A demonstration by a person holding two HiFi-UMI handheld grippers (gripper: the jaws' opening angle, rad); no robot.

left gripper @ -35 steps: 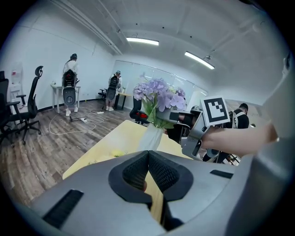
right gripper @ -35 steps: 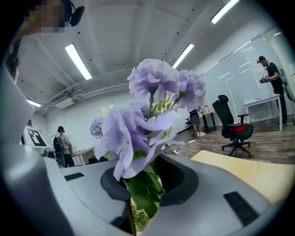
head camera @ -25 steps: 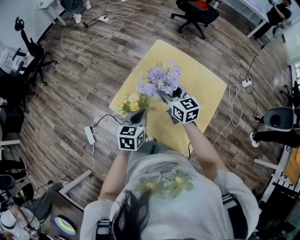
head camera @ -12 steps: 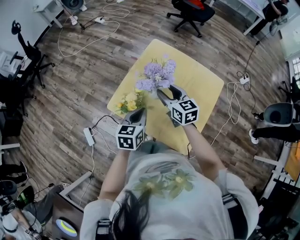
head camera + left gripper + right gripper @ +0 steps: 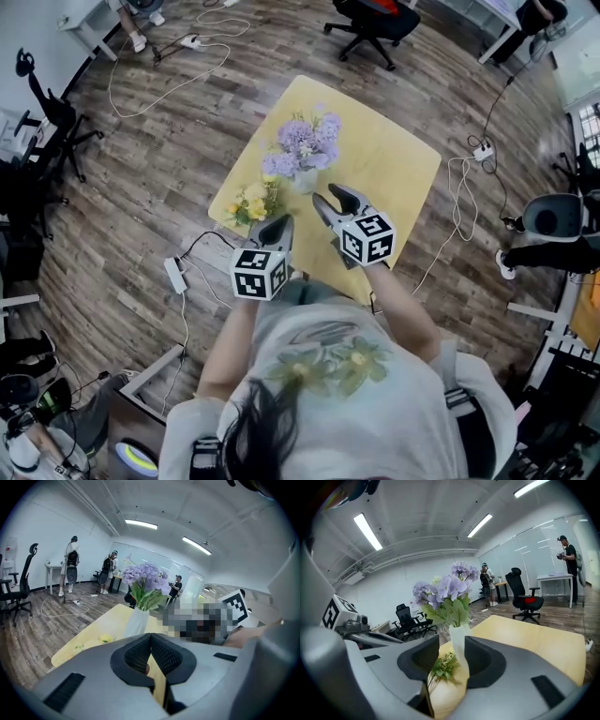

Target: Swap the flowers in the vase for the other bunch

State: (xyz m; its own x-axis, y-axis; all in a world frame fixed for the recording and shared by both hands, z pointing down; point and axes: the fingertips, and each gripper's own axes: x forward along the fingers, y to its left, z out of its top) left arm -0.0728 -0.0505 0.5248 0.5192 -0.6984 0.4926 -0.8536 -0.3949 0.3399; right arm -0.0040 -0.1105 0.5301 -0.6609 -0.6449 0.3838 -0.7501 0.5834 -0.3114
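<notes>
A white vase (image 5: 305, 180) with purple flowers (image 5: 302, 148) stands upright on the yellow table (image 5: 394, 159). A yellow bunch (image 5: 251, 202) lies on the table to its left, near the edge. My left gripper (image 5: 274, 225) is shut and empty, just short of the yellow bunch. My right gripper (image 5: 335, 200) is a little to the right of the vase and apart from it, its jaws closing with nothing between them. In the right gripper view the vase (image 5: 458, 639) and the purple flowers (image 5: 445, 588) stand beyond the gap. The left gripper view shows the vase (image 5: 136, 623) ahead.
Black office chairs (image 5: 370, 23) stand beyond the table on the wooden floor. A power strip (image 5: 175, 274) and cables (image 5: 164, 80) lie at the left, more cable (image 5: 459, 216) at the right. People (image 5: 71, 566) stand in the background.
My right gripper has drawn back from the vase towards the near table edge. The vase with the purple flowers stays on the table. The left gripper is still shut.
</notes>
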